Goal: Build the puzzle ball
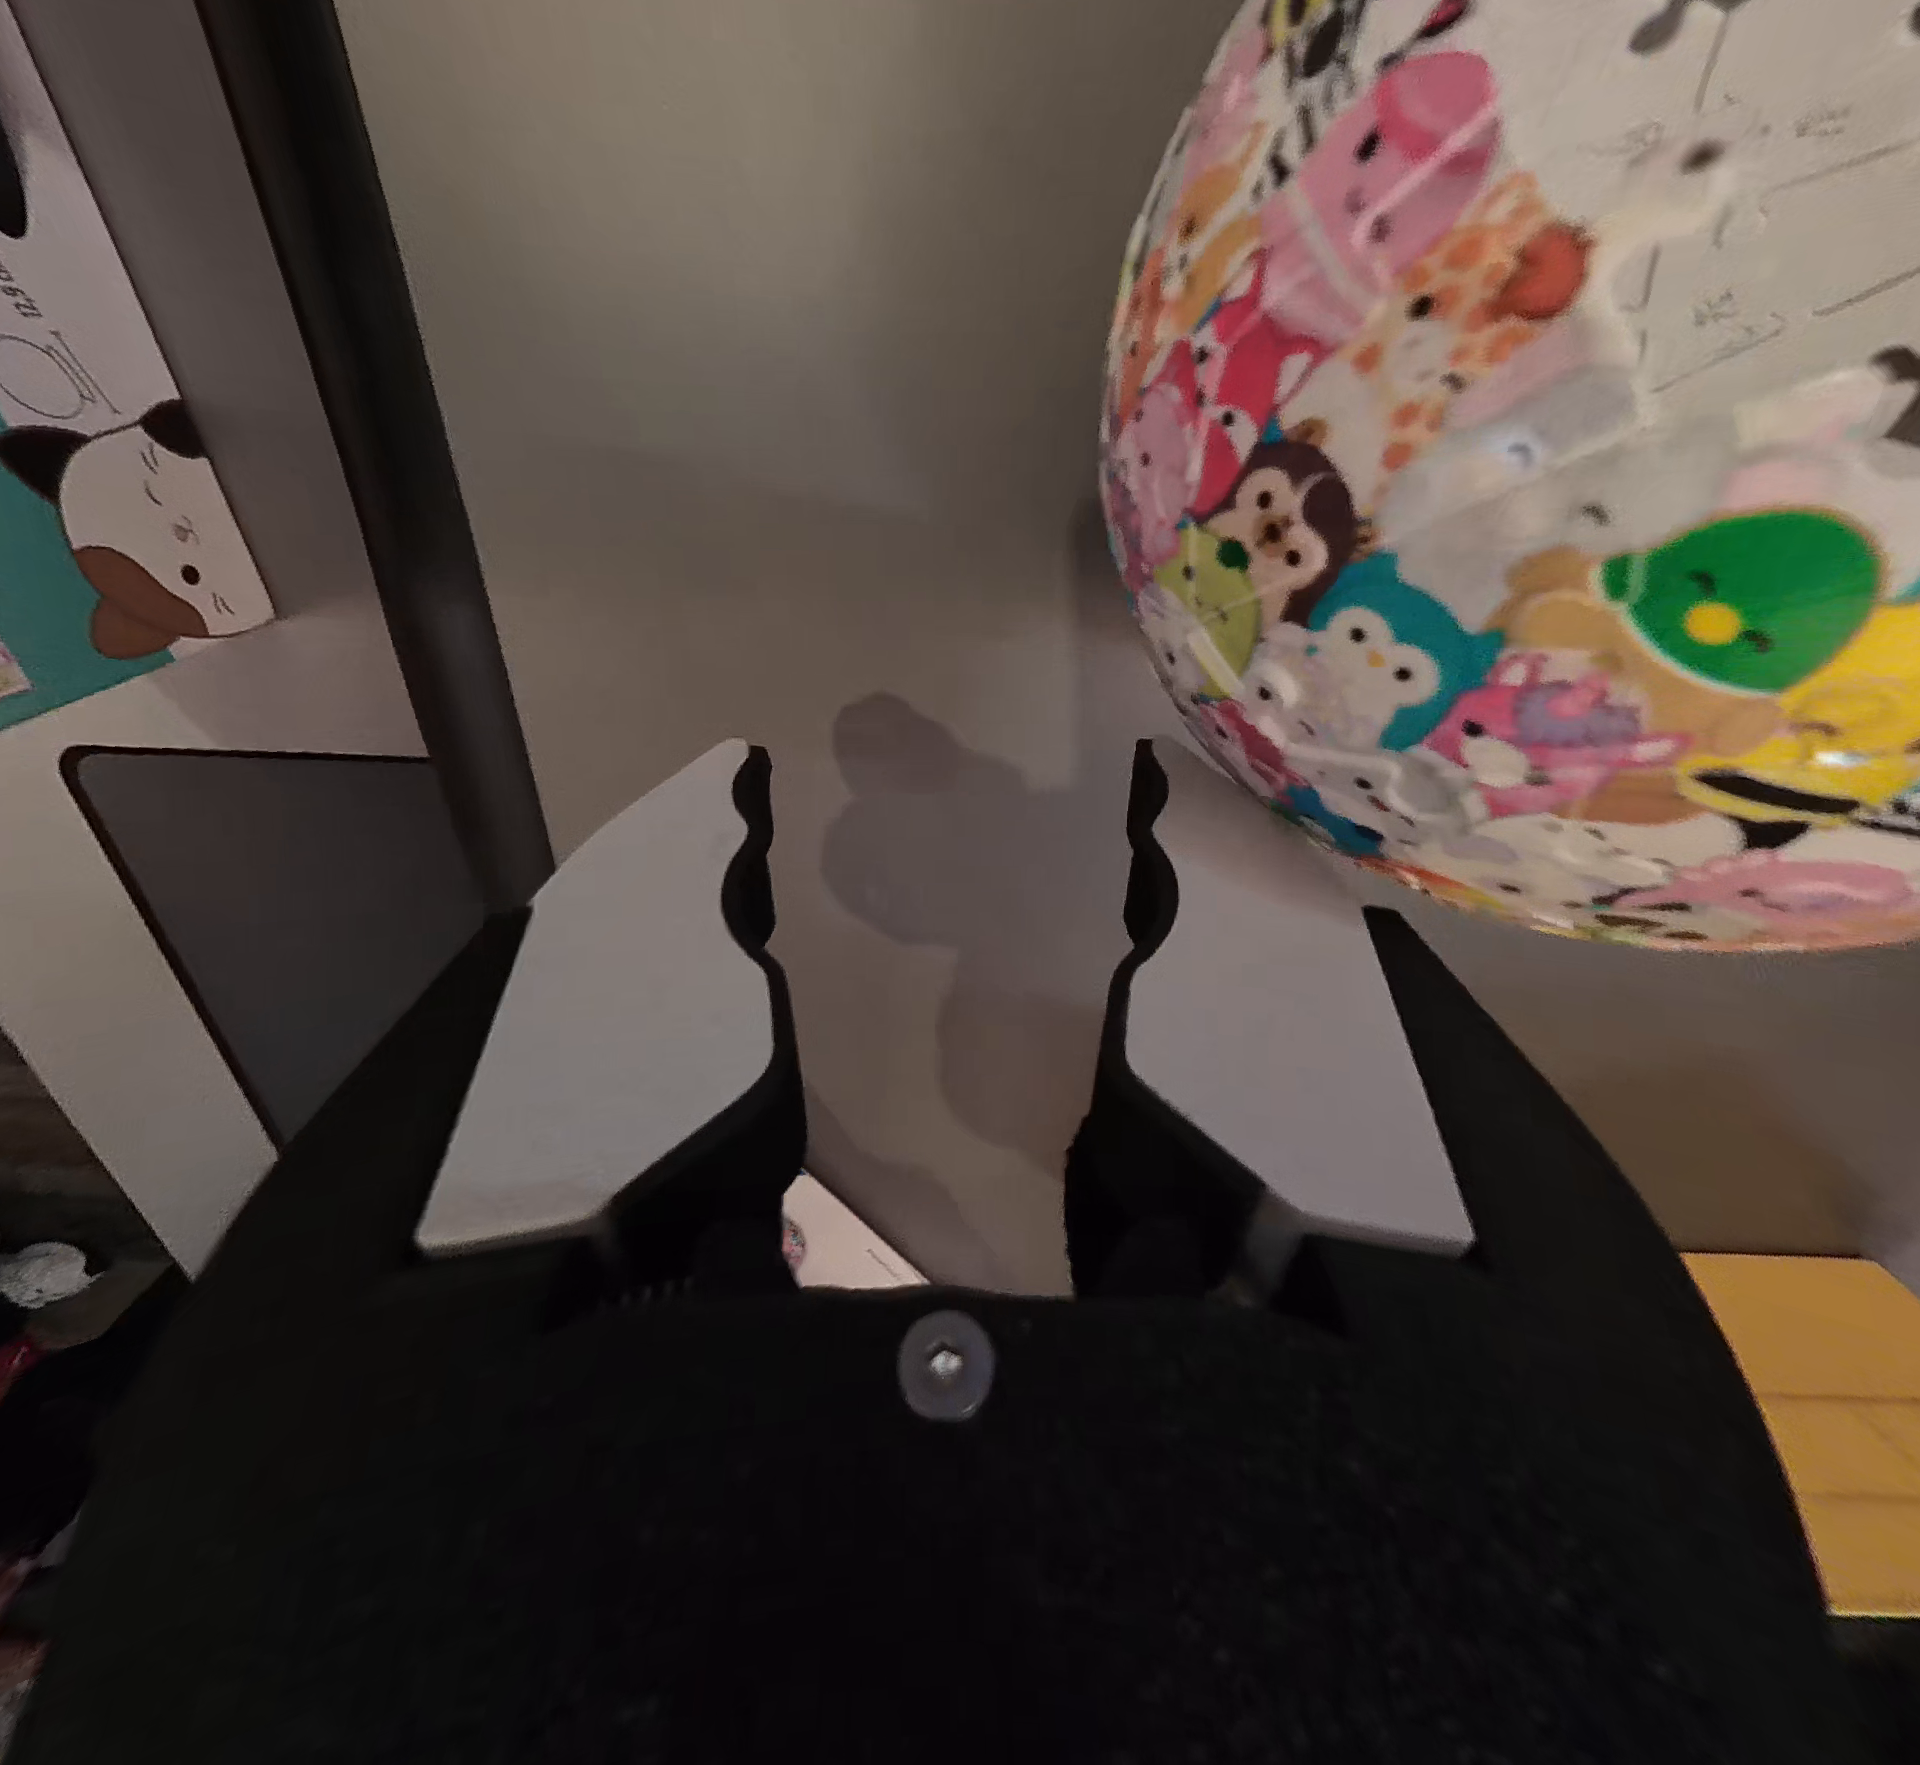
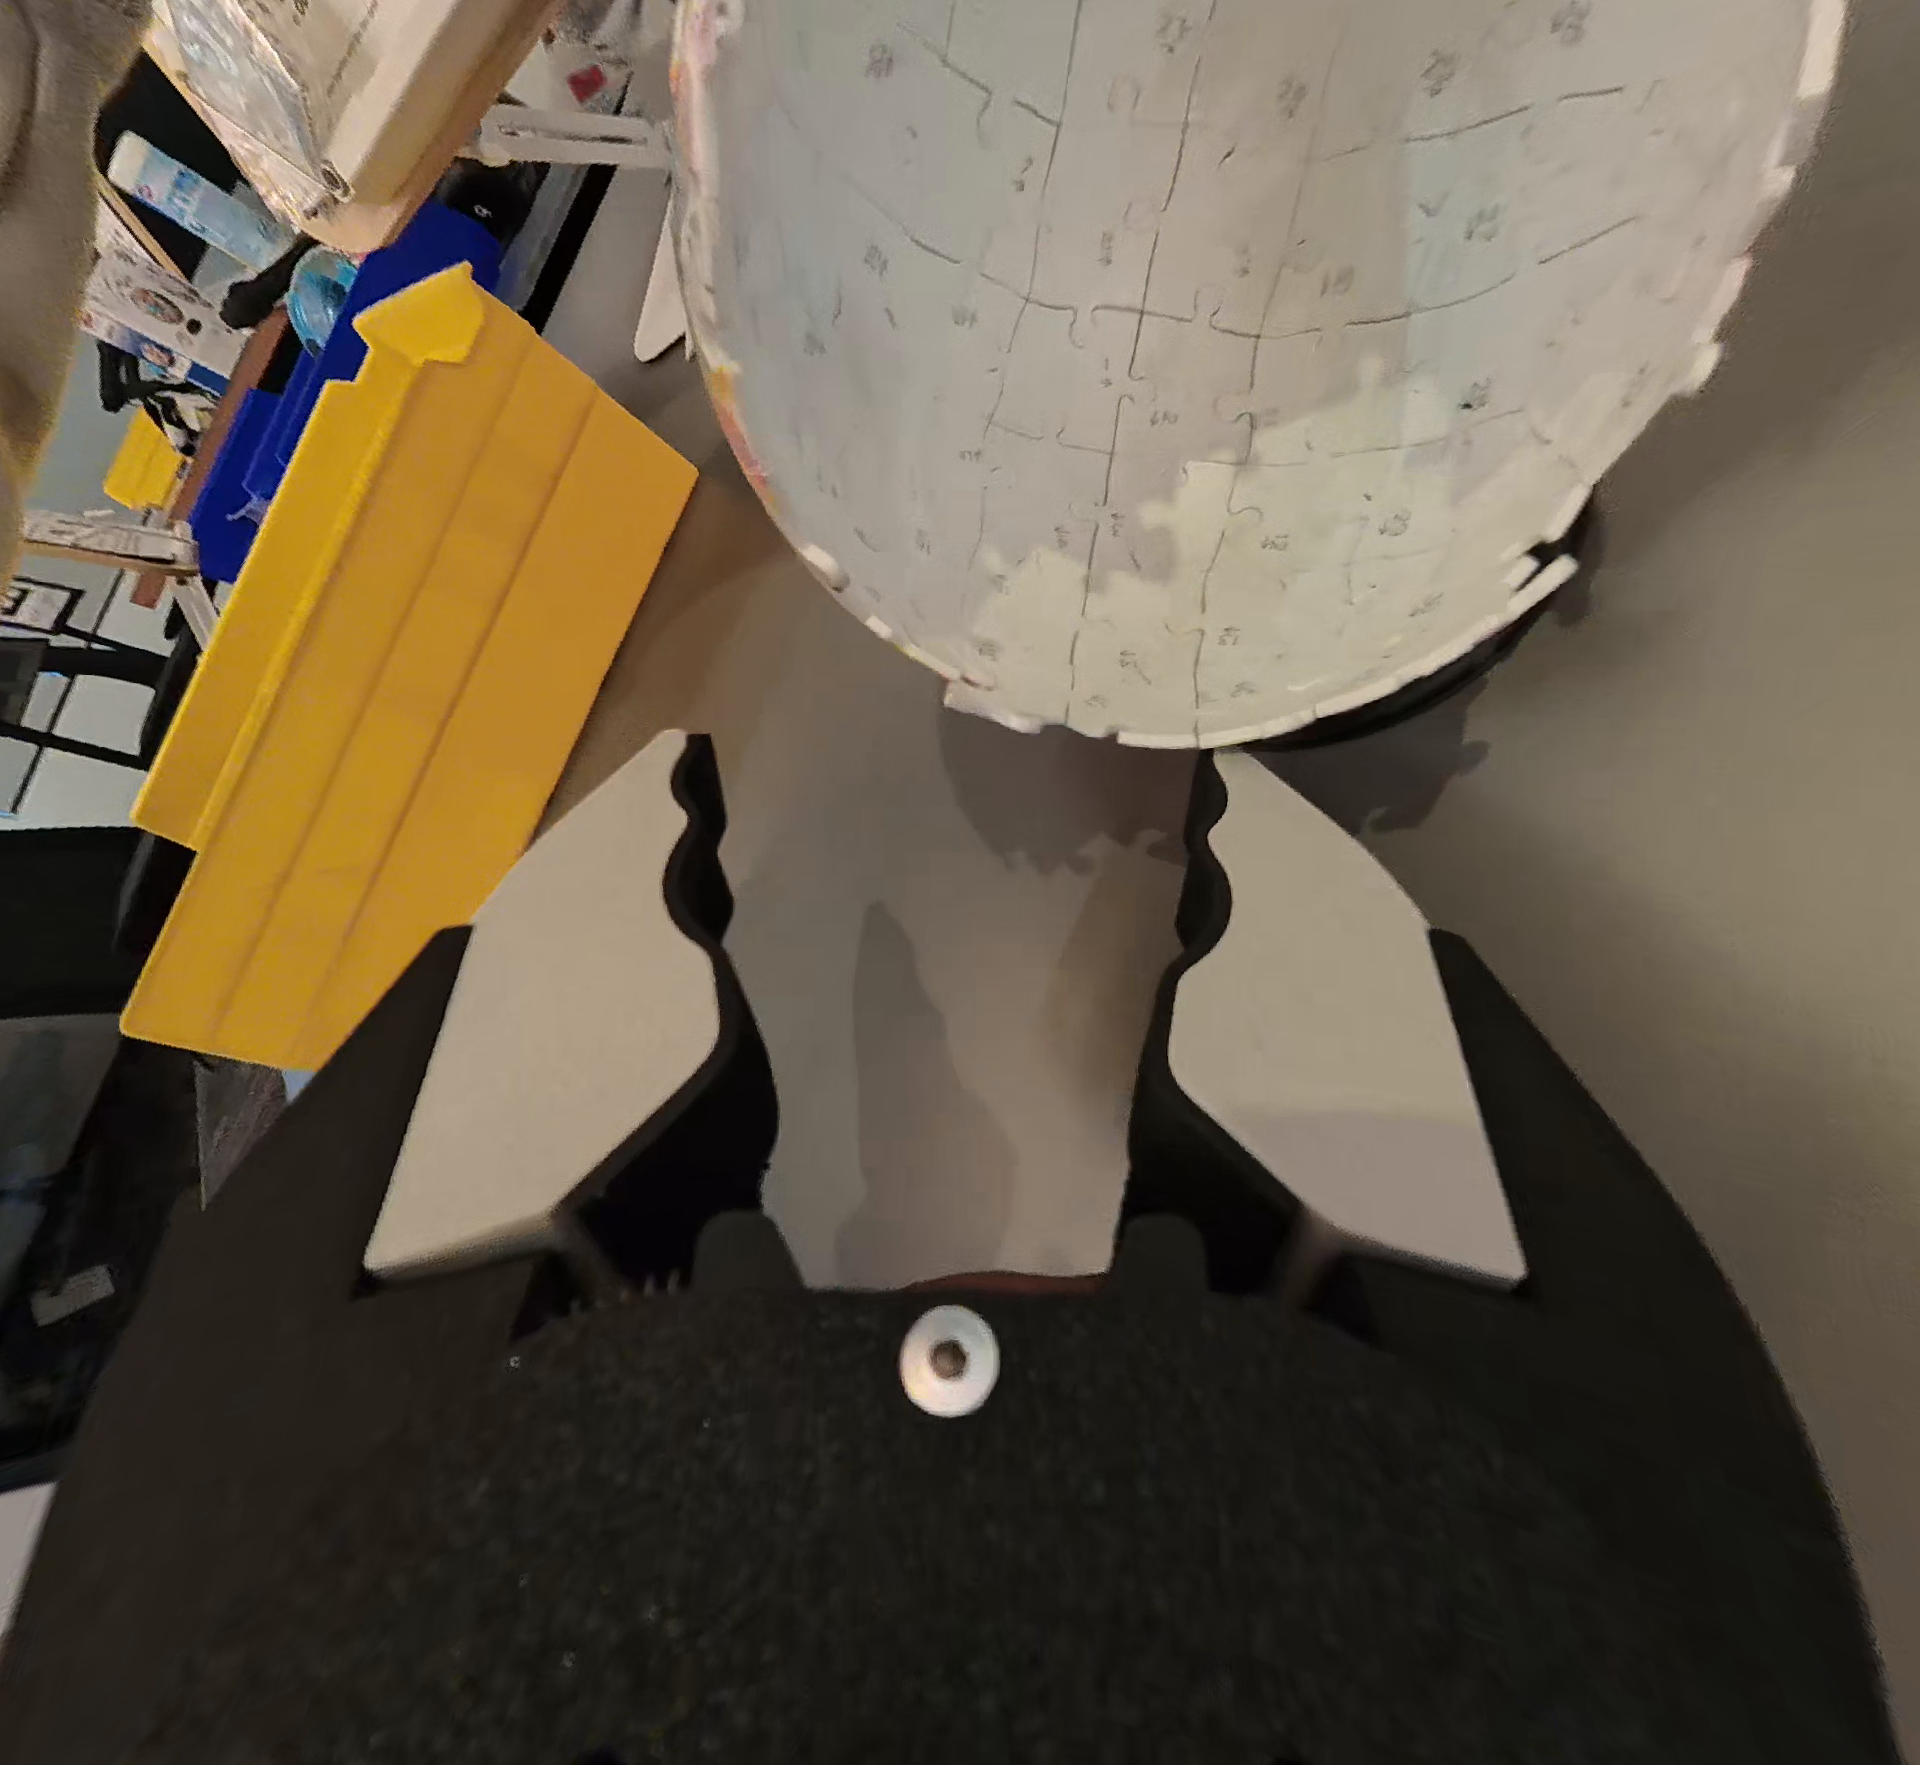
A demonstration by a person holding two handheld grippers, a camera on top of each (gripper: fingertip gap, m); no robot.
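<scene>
The puzzle ball (image 1: 1507, 427) is a partly built hollow sphere with bright cartoon animals outside and a white numbered inside. In the left wrist view it fills the upper right, with gaps at its top edge. My left gripper (image 1: 951, 770) is open and empty, to the left of the ball and below it. In the right wrist view I look into the ball's white interior (image 2: 1226, 281), which rests on a dark stand (image 2: 1455, 687). My right gripper (image 2: 951, 770) is open and empty, just below the ball's lower rim, apart from it.
A yellow bin (image 2: 416, 655) stands on the grey table (image 2: 1714, 884) left of the ball, with blue bins (image 2: 343, 365) and a cardboard box (image 2: 343, 22) behind it. The puzzle box (image 1: 114, 510) and a dark post (image 1: 343, 344) stand at the left in the left wrist view. Measured from the fingertips, the dark post (image 1: 343, 344) is 12 centimeters or so from the left gripper and 25 centimeters from the right.
</scene>
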